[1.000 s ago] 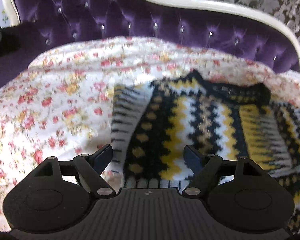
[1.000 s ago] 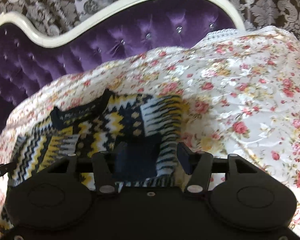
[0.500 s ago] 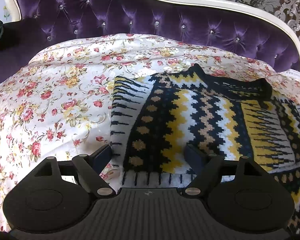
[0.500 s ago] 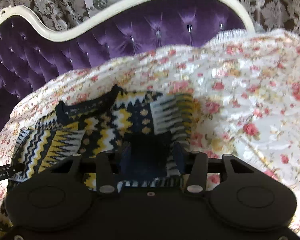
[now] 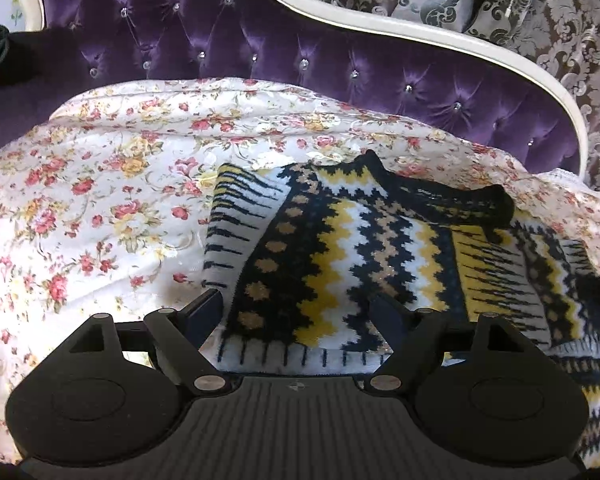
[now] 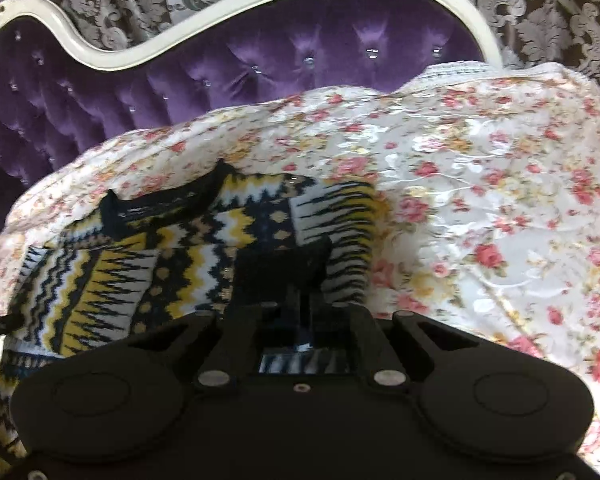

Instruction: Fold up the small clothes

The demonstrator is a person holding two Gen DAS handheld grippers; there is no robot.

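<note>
1. The left gripper (image 5: 298, 312) points down at a knitted sweater (image 5: 340, 264), its jaws spread wide.
2. The sweater's white ribbed hem lies between the jaws; the pads do not press on it.
3. The sweater, patterned in black, yellow, white and tan zigzags, spreads ahead of the jaws and off to their right, its black collar (image 5: 460, 200) at the far side.
4. A floral bedspread (image 5: 100, 208) lies under it, reaching left of the jaws.
5. Beyond stands a purple tufted headboard (image 5: 260, 52) with a cream frame.
</note>
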